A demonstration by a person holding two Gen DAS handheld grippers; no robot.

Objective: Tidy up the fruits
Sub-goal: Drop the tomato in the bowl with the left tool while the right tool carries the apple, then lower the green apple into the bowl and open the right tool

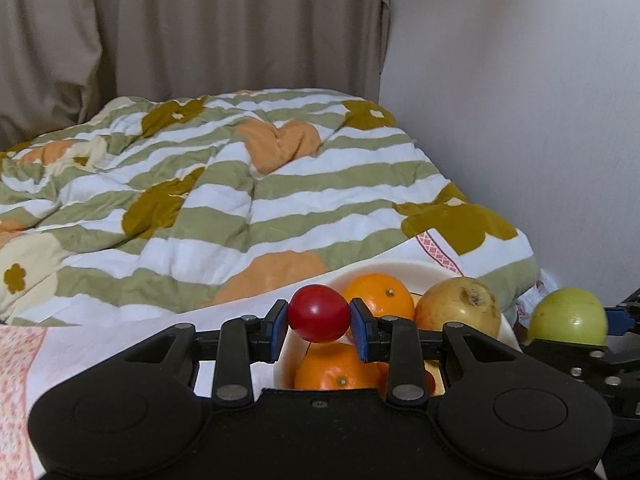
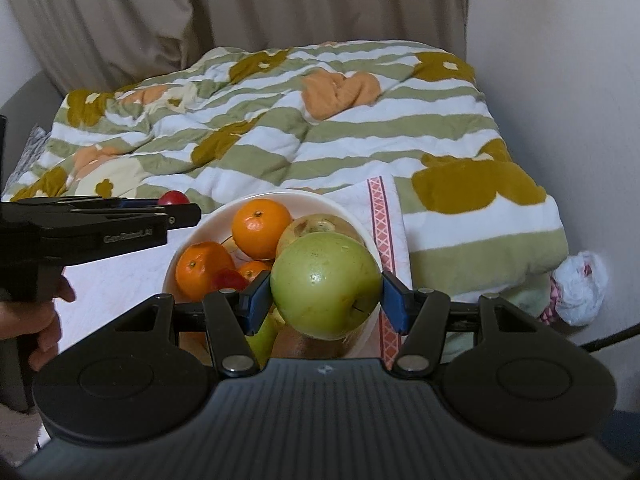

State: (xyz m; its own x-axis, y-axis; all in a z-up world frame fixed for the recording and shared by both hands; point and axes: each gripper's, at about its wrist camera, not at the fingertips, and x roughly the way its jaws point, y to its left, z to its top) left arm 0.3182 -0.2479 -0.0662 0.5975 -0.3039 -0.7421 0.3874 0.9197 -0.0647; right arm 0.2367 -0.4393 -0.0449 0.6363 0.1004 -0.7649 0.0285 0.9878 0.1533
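— Holding a small red fruit (image 1: 318, 313) tight in the left gripper (image 1: 319, 330), blue pads (image 1: 280, 330) pressed on both sides of it. Jaws nearly closed, with just the little fruit between.

— And up in the air, just over the near left edge of the white bowl (image 2: 344, 210)?

— Yes, right by the rim. Gripping a big green apple (image 2: 326, 285) in the right gripper (image 2: 325, 304), jaws about half open, pads (image 2: 256, 300) squeezing it from left and right.

— Hanging over the near side of the bowl too?

— Yes, over the near right part. Seen far right in the left view as well.

— Sitting in the bowl already?

— Three oranges: one far (image 2: 262, 228), one left (image 2: 204, 270), one small in the middle (image 2: 252, 270). Also a yellow-brown fruit (image 2: 320, 226) on the far right, and something red (image 2: 229, 280), partly hidden.

— Resting on what?

— On a white cloth (image 2: 120, 276) with a pink edge, near a striped flower blanket (image 2: 320, 140).

— And far left in the right view?

— A hand (image 2: 44, 320) around the left gripper's handle.
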